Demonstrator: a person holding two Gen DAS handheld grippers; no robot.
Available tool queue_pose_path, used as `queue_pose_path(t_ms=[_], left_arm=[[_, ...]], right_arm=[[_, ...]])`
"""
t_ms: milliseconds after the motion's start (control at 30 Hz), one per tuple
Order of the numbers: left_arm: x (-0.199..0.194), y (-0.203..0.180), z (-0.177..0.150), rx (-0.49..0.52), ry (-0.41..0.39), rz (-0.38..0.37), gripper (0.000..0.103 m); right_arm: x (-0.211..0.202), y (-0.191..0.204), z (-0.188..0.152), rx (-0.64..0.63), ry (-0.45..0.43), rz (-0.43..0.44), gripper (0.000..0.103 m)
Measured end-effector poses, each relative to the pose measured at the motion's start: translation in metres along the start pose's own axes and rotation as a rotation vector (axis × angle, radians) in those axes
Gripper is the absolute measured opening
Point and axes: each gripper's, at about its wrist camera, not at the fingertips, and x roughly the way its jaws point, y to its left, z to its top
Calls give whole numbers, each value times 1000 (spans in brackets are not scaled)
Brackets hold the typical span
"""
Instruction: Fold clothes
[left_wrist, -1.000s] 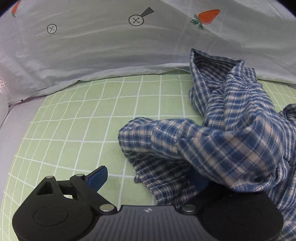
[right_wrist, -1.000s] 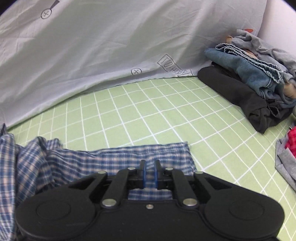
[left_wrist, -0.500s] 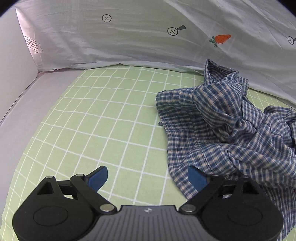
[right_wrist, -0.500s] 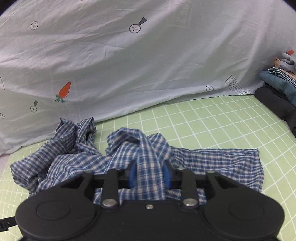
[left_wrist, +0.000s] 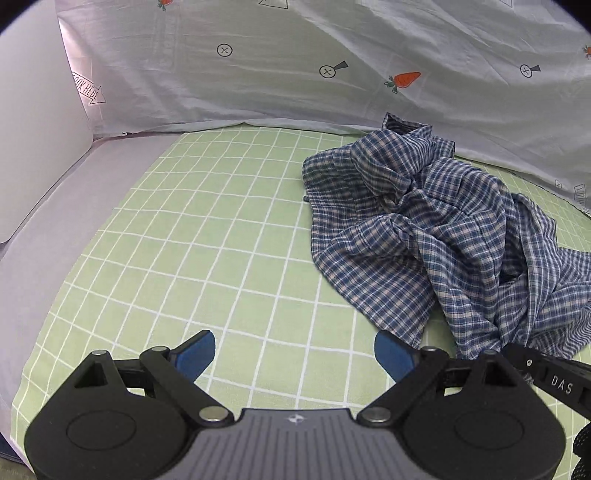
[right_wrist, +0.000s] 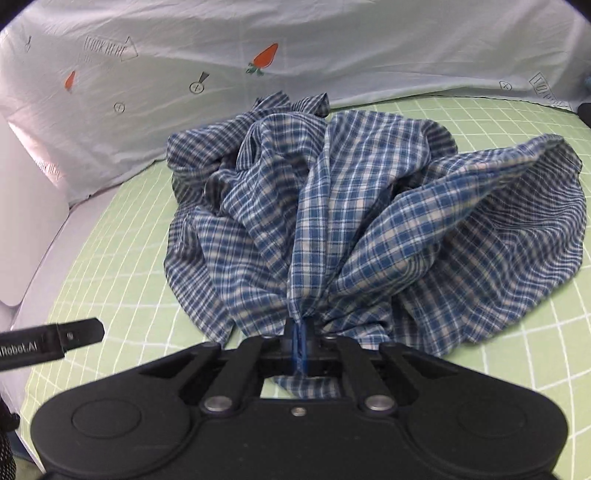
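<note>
Plaid shirt (right_wrist: 369, 206) now bunches in a heap at twelve o'clock on the green checked surface (left_wrist: 207, 236). Right gripper (right_wrist: 299, 343) has pinched its hem; left gripper (left_wrist: 293, 352) has let go, jaws spread. Folding hasn't begun.

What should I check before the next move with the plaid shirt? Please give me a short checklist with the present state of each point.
1. Right gripper shut on the plaid shirt: ok, cloth pinched between the blue pads.
2. Left gripper ready to grasp: ok, jaws wide apart, nothing between them.
3. Shirt spread flat for folding: not ok, it lies bunched and wrinkled.
4. Free green checked sheet beside the shirt: ok, bare on the left gripper's side.
5. Which part of the shirt is pinched: cannot tell.
6. Collar and sleeves located: cannot tell, hidden in the folds.
</note>
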Motion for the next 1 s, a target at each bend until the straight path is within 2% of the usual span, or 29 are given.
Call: queue_pose_path(t_ms=[33,67,100,167,233,267,300,333,467,600,633,800,900,933,1000], left_arm=[[-3,-4,-2,-5,-1,-2,93],[-5,-8,-3,-9,0,-7,93],[-6,-13,-5,-15,2,-15,93],[-6,-28,-9,-32,12,-29,93],[-4,-48,-11,-51,30,-45,93],[-4,-58,-12,-56,35,-57,93],[-5,-69,-12,-50,32,-69,93],[-6,-80,-12,-40,26,-81,93],[-10,-122,-8,25,-12,-94,93],[-8,-152,2,61,-39,-113,92],[-7,-158,5,65,-44,-116,92],[11,-183,25,82,-69,-137,81],[30,-193,36,80,-62,-144,69],[37,-197,38,85,-56,-145,63],[53,-204,38,107,-36,-140,59]], right_arm=[[-9,-5,0,4,-13,7,6],[-20,-11,0,6,-36,13,14],[-33,-19,0,3,-66,-2,34],[-55,-38,0,-24,-119,-66,51],[-71,-62,1,-39,-140,-147,55],[-75,-77,3,-24,-138,-190,63],[-79,-93,4,-7,-136,-232,77],[-81,-105,5,11,-132,-264,81],[-75,-158,9,64,-71,-348,84],[-61,-182,12,46,-45,-381,97],[-56,-187,15,46,-38,-380,98],[-29,-209,39,72,-30,-340,98],[-9,-222,56,78,-39,-310,98],[-2,-226,61,75,-40,-304,98],[10,-234,69,63,-29,-314,95]])
